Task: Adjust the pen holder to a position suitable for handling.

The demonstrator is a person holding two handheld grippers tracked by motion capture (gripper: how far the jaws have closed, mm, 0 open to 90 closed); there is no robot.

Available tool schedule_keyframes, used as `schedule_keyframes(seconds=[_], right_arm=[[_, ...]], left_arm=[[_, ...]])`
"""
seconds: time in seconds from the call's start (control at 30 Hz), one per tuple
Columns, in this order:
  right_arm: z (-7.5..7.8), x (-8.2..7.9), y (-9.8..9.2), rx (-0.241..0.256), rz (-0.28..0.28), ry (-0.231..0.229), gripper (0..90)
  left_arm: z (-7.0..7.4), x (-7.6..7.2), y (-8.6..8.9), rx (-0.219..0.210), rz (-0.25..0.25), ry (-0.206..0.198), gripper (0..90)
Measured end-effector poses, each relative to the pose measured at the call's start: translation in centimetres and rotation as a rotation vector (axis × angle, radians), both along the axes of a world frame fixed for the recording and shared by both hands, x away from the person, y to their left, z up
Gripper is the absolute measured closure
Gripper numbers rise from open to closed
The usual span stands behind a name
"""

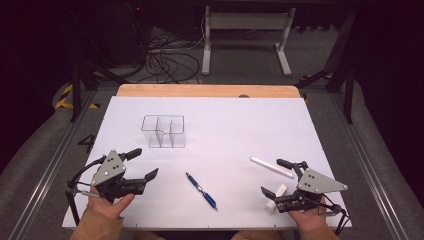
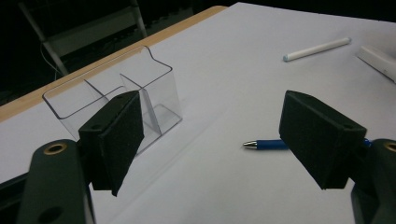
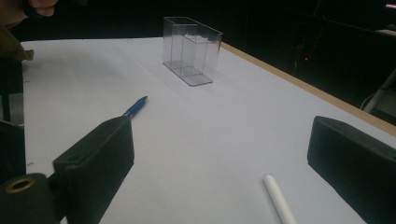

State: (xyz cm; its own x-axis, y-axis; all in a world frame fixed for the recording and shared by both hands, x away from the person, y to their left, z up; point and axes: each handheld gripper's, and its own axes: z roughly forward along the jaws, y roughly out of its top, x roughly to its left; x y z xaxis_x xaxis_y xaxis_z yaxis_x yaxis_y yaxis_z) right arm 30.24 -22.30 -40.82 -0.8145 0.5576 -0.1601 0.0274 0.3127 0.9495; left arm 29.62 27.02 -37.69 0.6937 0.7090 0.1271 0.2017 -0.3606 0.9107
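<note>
A clear plastic organizer (image 1: 163,131) with three compartments stands empty on the white table, left of centre. A blue pen (image 1: 201,190) lies near the front, between the two grippers. A white pen (image 1: 271,167) lies at the right. My left gripper (image 1: 145,164) is held open at the front left and aims toward the organizer (image 2: 154,79) and the blue pen (image 2: 268,144). My right gripper (image 1: 274,177) is open at the front right, just short of the white pen (image 3: 279,198). A small white block (image 1: 281,189) lies by its near jaw. Nothing is between either pair of jaws.
The white sheet (image 1: 225,125) covers a wooden table whose back edge (image 1: 207,90) shows. Beyond it are cables and a white desk frame (image 1: 245,35) on the floor. The left hand (image 3: 37,7) appears at the top left of the right gripper view.
</note>
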Motion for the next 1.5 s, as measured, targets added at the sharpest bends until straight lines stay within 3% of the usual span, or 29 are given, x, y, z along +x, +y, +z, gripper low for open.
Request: schedule_keyframes(seconds=[0.23,0.47,0.53,0.57,0.7,0.8,0.97,1.0,1.23,1.37,1.5], right_arm=[[-0.1,-0.5,-0.4,0.002,-0.014,0.009,7.6],[-0.2,-0.6,-0.4,0.001,-0.012,0.015,7.6],[-0.2,-0.6,-0.2,0.0,-0.009,0.022,7.6],[-0.2,-0.5,-0.2,-0.006,-0.004,0.023,7.6],[-0.3,-0.5,0.0,-0.012,0.002,0.025,7.8],[-0.3,-0.5,0.0,-0.011,0.006,0.023,8.0],[-0.3,-0.5,0.1,-0.016,0.014,0.025,8.2],[-0.3,-0.6,0.1,-0.017,0.015,0.026,8.2],[-0.3,-0.6,0.2,-0.019,0.025,0.028,8.3],[-0.4,-0.6,0.3,-0.019,0.028,0.03,8.3],[-0.4,-0.6,0.3,-0.02,0.033,0.031,8.3]], left_arm=[[0.4,1.1,0.1,-0.036,-0.026,0.025,23.6],[1.2,1.6,-0.1,-0.01,-0.046,0.008,21.6],[1.3,1.7,-0.1,0.015,-0.052,0.023,20.3],[1.4,1.9,0.1,-0.004,-0.08,0.051,18.2],[1.6,2.2,0.4,-0.021,-0.105,0.067,19.0],[2.0,2.4,0.4,-0.003,-0.127,0.068,23.6],[2.7,3.5,0.1,0.077,-0.114,0.081,34.2],[2.7,3.5,0.1,0.077,-0.114,0.081,34.4],[3.0,5.8,-0.4,0.208,-0.088,0.082,33.8],[3.1,6.7,-0.3,0.222,-0.082,0.09,34.1],[3.2,7.9,-0.1,0.217,-0.076,0.142,34.8]])
